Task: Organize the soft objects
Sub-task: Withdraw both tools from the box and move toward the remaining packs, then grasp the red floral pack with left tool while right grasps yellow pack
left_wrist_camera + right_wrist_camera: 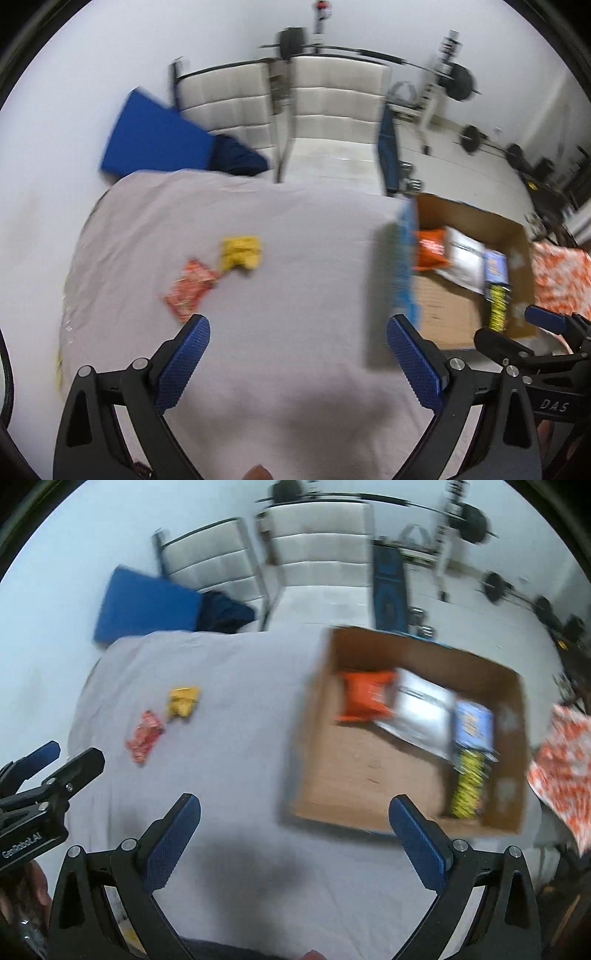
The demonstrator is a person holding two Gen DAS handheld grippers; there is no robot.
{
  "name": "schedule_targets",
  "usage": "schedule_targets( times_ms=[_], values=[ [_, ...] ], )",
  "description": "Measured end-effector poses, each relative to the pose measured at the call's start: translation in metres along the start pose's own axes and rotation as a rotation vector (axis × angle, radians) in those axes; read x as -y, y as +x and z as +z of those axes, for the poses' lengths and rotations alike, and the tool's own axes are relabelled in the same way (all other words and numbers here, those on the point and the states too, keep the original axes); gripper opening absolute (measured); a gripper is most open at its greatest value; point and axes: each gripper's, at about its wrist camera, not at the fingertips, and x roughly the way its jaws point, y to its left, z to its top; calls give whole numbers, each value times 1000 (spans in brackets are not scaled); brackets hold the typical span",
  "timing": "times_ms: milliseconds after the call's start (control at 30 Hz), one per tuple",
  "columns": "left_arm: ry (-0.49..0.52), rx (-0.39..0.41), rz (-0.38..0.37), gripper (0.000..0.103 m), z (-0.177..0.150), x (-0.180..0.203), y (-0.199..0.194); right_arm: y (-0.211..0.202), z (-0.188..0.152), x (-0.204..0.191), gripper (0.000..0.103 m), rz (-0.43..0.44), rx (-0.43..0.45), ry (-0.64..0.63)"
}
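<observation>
A yellow soft packet (242,252) and a red-orange packet (189,288) lie on the grey cloth-covered table (288,258), ahead and left of my open, empty left gripper (297,328). They also show in the right wrist view, the yellow packet (183,700) and the red packet (144,735). A cardboard box (362,775) at the table's right holds an orange bag (364,698), a white pouch (421,712), a blue packet (474,722) and a yellow-black packet (468,784). My right gripper (295,808) is open and empty, just before the box's near edge.
Two white padded chairs (317,110) stand behind the table. A blue mat (155,136) leans at the back left. A weight bench with barbells (443,85) fills the back right. An orange-white patterned cloth (561,768) lies right of the box.
</observation>
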Motion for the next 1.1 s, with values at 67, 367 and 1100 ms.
schedule_targets(
  times_ms=[67, 367, 1100],
  values=[
    [-45, -18, 45, 98, 6, -41, 12, 20, 20, -37, 103, 28, -36, -37],
    [-118, -150, 127, 98, 23, -160, 96, 131, 95, -150, 103, 82, -179, -85],
    [32, -436, 3, 98, 21, -181, 284, 340, 149, -207, 102, 88, -424, -10]
  ],
)
